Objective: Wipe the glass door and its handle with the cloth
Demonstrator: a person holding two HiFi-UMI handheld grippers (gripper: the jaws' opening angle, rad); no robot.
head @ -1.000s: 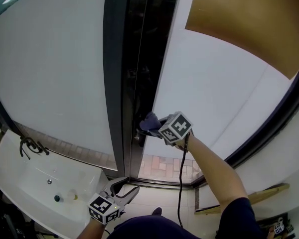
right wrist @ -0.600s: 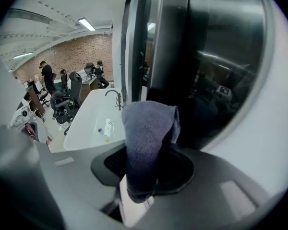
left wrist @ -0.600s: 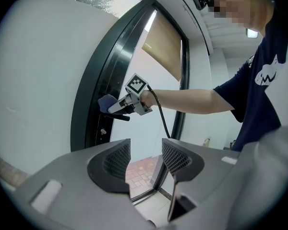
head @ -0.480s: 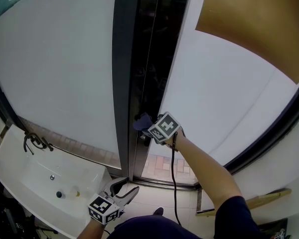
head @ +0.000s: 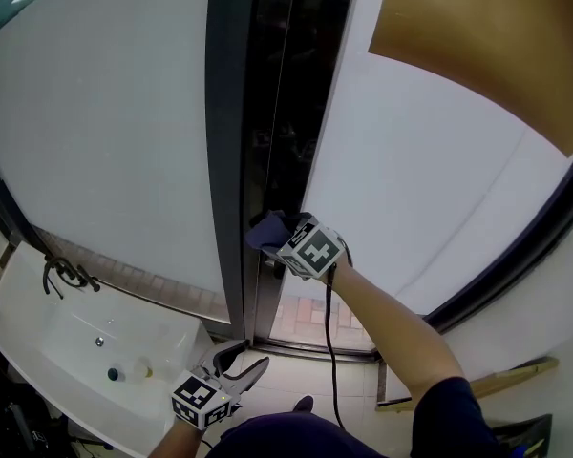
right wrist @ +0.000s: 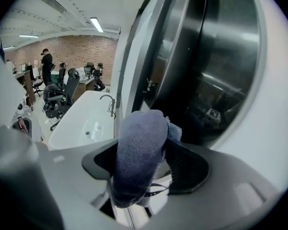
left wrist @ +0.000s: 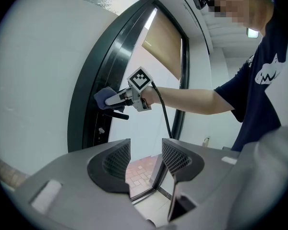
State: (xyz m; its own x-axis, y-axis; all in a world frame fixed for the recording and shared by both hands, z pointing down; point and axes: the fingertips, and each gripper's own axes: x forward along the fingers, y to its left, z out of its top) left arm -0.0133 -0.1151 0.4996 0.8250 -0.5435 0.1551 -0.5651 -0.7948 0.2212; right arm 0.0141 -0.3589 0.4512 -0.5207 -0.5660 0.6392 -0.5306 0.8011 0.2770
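Right gripper (right wrist: pixel 144 166) jaws opening round cloth (right wrist: pixel 138 145)

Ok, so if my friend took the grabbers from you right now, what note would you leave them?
Left gripper: jaws open, nothing between them, held low beside the sink.
Right gripper: up at the door handle, jaws opening, with the blue cloth between them. It may slip.
Glass door: straight ahead, the frosted pane right of the dark frame.
Done: cannot tell from here which parts are wiped.
Left: take a firm grip on the cloth, then wipe the handle and the glass.
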